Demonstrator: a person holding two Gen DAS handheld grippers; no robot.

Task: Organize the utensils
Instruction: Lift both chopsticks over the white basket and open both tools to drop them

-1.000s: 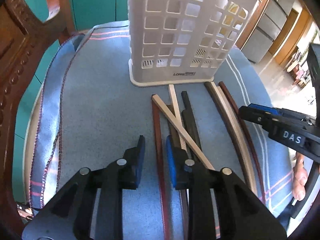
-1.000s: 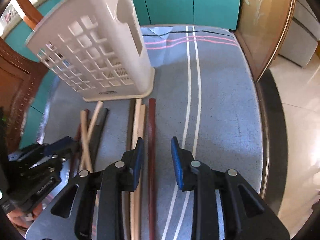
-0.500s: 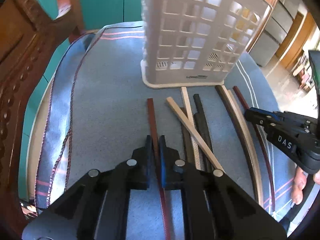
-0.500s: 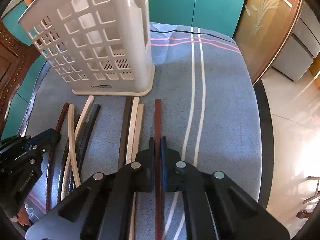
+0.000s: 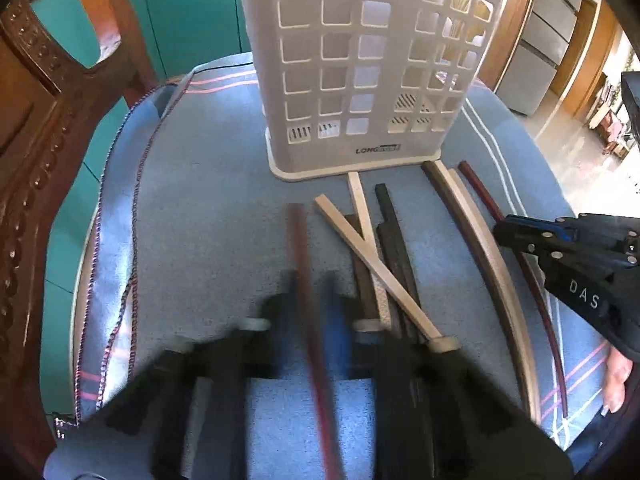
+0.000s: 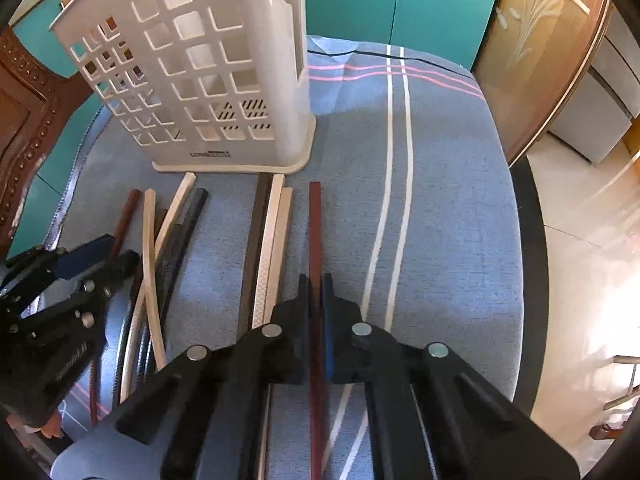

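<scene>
A dark red chopstick [image 6: 315, 240] is clamped between the jaws of the right gripper [image 6: 316, 280], and another reddish chopstick [image 5: 298, 236] is gripped in the narrowed jaws of the left gripper [image 5: 310, 280], though that view is blurred. Each stick is held near one end, so the long free end could swing or slip in the jaws if it is tilted quickly; a loose pinch would be the cause. The tips could also be caught on the lattice wall of the white utensil basket [image 6: 208, 80], which stands upright on the blue striped cloth [image 6: 440, 200] just beyond the sticks. The remaining chopsticks [image 5: 376, 248] are left crossed and overlapping between the grippers and could be dragged or scattered by a low pass. A carved wooden chair [image 5: 36, 128] is seen beside the surface.
</scene>
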